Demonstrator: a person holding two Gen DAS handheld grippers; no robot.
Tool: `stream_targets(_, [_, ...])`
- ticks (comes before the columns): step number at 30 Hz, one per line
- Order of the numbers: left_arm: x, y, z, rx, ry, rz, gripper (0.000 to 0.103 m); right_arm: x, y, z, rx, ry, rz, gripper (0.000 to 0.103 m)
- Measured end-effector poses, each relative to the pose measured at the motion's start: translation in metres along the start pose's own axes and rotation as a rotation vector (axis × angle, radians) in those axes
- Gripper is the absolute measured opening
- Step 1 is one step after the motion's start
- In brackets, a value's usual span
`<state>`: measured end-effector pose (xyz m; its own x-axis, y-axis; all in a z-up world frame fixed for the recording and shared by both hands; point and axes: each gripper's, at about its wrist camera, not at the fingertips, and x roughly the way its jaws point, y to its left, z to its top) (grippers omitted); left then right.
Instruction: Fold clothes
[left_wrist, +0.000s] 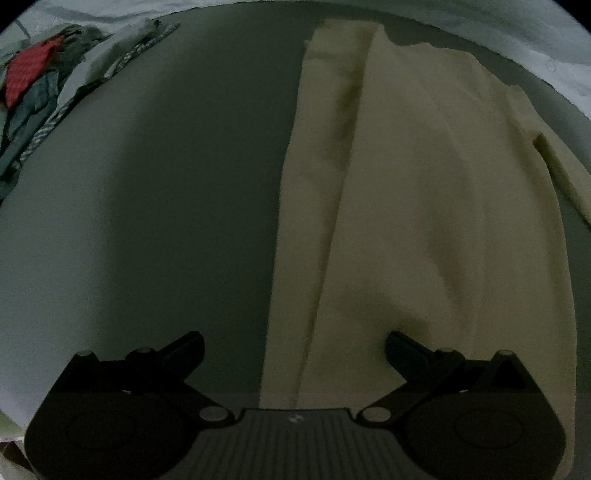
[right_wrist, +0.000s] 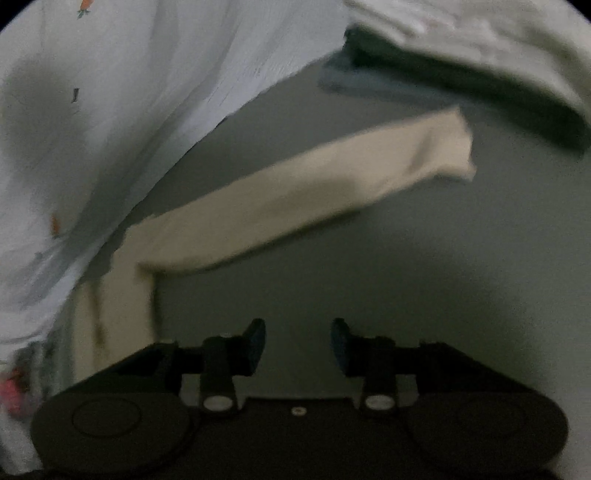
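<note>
Left wrist view, far left: a pile of clothes (left_wrist: 35, 79), red and grey-green, lies at the upper left rim and is cut off by the lens edge; single pieces cannot be told apart. A patterned strip (left_wrist: 92, 88) runs along its inner side. Inward from there, the grey surface (left_wrist: 166, 203) is bare across the whole middle, from the pile to the cream garment (left_wrist: 424, 206).

The cream garment lies flat on the right half of the surface, with a narrower folded panel along its left edge. Its near end runs under the tool body, and its right side is cut off by the frame. A pale sheet (left_wrist: 517, 33) borders the surface along the top and right.

The left tool (left_wrist: 294, 349) has its jaws spread wide with nothing between them. The left finger is over bare surface; the right finger is over the cream cloth. Contact cannot be told.

Right wrist view, blurred, far left: a pale printed sheet (right_wrist: 110, 110) fills the left side. A sleeve (right_wrist: 303, 192) of the cream garment extends to the right across the grey surface (right_wrist: 424, 277), free at its end. A dark-edged pale cloth (right_wrist: 480, 66) occupies the upper right, its kind unclear.

The right tool (right_wrist: 298, 343) has its jaws partly apart and empty, above bare surface near the sleeve.
</note>
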<state>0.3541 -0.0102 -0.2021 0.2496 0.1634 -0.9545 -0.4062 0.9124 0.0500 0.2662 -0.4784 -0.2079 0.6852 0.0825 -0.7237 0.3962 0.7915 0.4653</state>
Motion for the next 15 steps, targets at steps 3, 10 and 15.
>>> stream_targets(3, [0.002, -0.008, 0.010, -0.009, -0.035, 0.005, 0.103, 0.001, -0.001, 0.017, -0.027, -0.104, -0.089, 0.053])
stream_targets(10, [0.012, -0.018, 0.004, 0.002, -0.096, -0.033, 0.103, 0.017, -0.035, 0.067, 0.076, -0.238, -0.356, 0.061])
stream_targets(15, [0.028, -0.022, 0.035, -0.007, -0.067, -0.067, 0.103, 0.031, -0.044, 0.080, 0.064, -0.242, -0.383, 0.057])
